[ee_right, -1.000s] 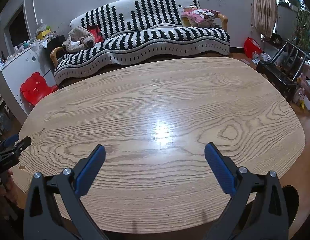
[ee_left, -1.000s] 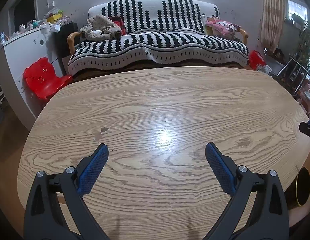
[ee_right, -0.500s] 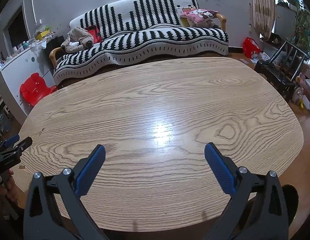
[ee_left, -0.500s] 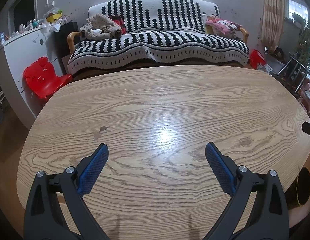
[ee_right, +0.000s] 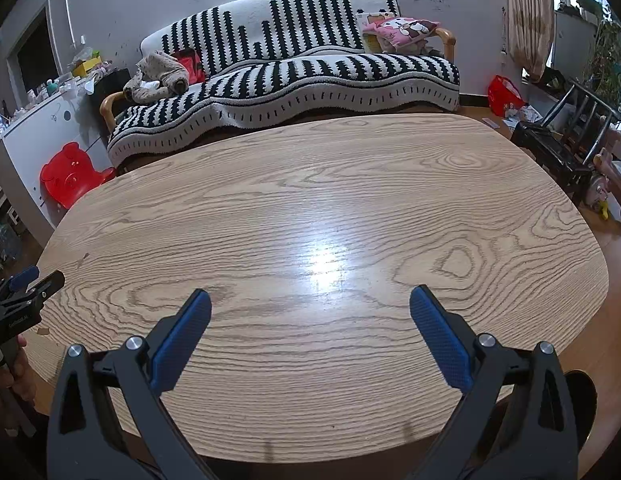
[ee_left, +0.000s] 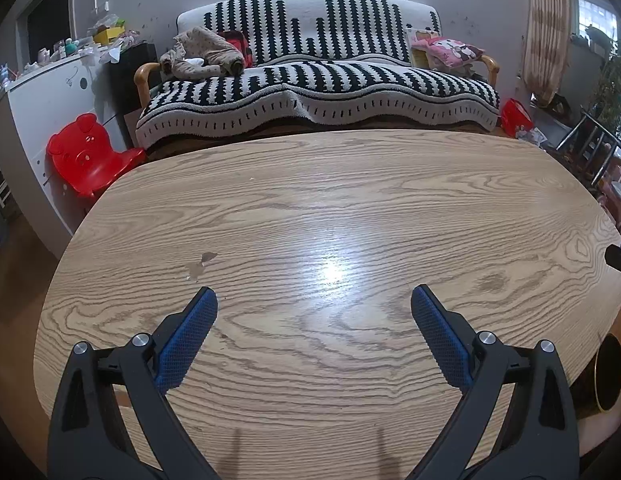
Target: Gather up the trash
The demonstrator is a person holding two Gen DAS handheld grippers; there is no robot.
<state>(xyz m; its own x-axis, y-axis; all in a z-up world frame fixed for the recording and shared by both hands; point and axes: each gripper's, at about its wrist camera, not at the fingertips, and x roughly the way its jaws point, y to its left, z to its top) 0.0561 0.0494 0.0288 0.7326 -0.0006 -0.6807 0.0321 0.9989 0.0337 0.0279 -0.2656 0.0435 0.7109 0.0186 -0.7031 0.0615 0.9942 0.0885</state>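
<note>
Both claws have barely shifted: left claw (ee_left: 313,307) and right claw (ee_right: 309,307) hover wide apart, gripping nothing, over the wooden bench (ee_left: 350,208).

A big wooden table (ee_left: 310,208) fills the middle. Behind it stands a sofa (ee_left: 318,80) with a black and white striped cover. A pink pillow (ee_left: 450,50) lies at one end, and a brown heap of clothes (ee_left: 202,54) at the other. A red bear chair (ee_left: 88,156) sits beside a white cabinet (ee_left: 42,92).
</note>
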